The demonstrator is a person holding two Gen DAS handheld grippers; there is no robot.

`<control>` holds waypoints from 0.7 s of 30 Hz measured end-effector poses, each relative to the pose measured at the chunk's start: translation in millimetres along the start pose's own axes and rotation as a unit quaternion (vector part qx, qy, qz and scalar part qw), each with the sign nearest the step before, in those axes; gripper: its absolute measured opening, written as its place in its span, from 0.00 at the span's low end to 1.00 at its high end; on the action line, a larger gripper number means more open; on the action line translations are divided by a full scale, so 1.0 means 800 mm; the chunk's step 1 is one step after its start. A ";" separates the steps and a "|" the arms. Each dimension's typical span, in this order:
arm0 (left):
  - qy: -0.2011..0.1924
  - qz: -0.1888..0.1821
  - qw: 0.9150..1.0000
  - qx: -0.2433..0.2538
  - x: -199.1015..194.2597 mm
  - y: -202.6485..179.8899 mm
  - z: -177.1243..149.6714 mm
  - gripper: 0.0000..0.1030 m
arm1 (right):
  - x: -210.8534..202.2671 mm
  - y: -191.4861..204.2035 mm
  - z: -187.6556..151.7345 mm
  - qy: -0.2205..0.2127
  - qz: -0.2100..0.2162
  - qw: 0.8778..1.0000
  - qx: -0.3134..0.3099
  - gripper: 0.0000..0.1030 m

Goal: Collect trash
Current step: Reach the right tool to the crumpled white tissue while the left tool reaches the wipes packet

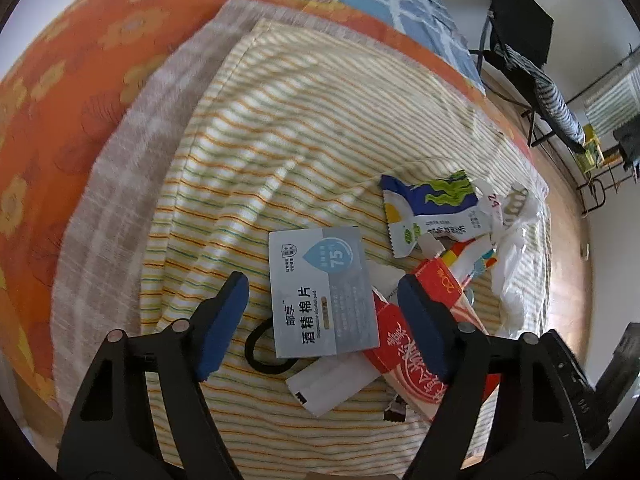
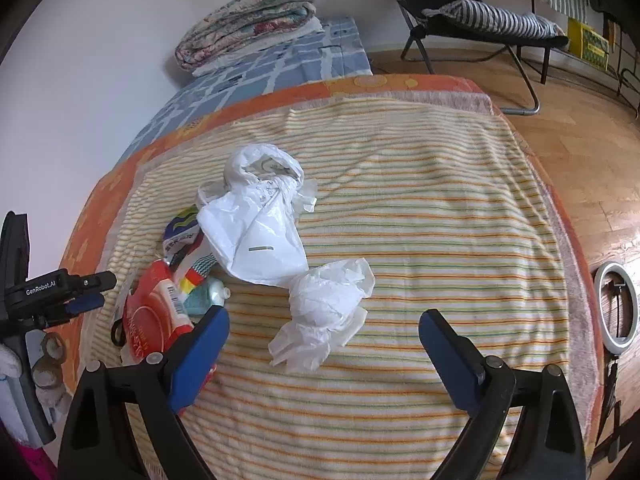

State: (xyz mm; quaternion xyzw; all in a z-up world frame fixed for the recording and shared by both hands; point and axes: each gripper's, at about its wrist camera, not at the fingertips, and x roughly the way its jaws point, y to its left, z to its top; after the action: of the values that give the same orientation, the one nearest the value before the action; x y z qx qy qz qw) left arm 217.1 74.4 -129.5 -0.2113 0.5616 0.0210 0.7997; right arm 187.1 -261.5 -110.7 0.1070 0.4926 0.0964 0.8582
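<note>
While a heap of trash lies on the striped towel (image 2: 400, 208) spread over the bed, both tools are held above it, pointed steeply down. The left tool (image 1: 324, 316) is seen with its jaws apart, nothing pressed by the blue pads; a grey alcohol-pad sachet (image 1: 322, 292) lies flat between them, partly covering a black ring (image 1: 260, 354) and a white packet (image 1: 332, 384). A red carton (image 1: 416, 344) lies partly behind the right-hand pad, and a blue-and-green snack wrapper (image 1: 432, 208) is seen further toward the towel's far edge. The right tool (image 2: 324, 348) is likewise held wide open and empty, with a crumpled clear plastic wrap (image 2: 324, 312) lying between and just ahead of its pads. A white plastic bag (image 2: 256, 224) is touched by that wrap on its far side, and the rest of the heap is gathered by the towel's left edge. Whether any pad touches the towel cannot be told.
</note>
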 end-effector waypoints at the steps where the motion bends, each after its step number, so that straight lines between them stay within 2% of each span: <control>1: 0.001 0.002 1.000 -0.002 0.002 0.001 0.001 0.77 | 0.003 0.000 0.000 0.003 0.002 1.000 0.002 0.94; 9: 0.009 -0.008 1.000 -0.009 0.015 -0.001 0.006 0.77 | 0.025 0.000 0.004 0.021 0.007 1.000 0.021 0.89; 12: 0.015 -0.009 1.000 -0.002 0.021 -0.008 0.005 0.70 | 0.030 -0.002 0.006 0.025 0.009 0.999 0.031 0.88; 16: 0.018 -0.005 1.000 -0.001 0.027 -0.009 0.004 0.67 | 0.036 -0.003 0.005 0.033 0.025 0.998 0.047 0.85; 21: 0.020 -0.003 1.000 -0.005 0.031 -0.005 0.005 0.62 | 0.041 -0.002 0.004 0.040 0.021 0.998 0.044 0.80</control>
State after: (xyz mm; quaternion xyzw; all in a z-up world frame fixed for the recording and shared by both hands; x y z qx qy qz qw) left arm 230.9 67.3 -149.5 -0.2174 0.5765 0.0173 0.7875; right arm 206.5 -254.2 -136.5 0.1511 0.5276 0.0969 0.8303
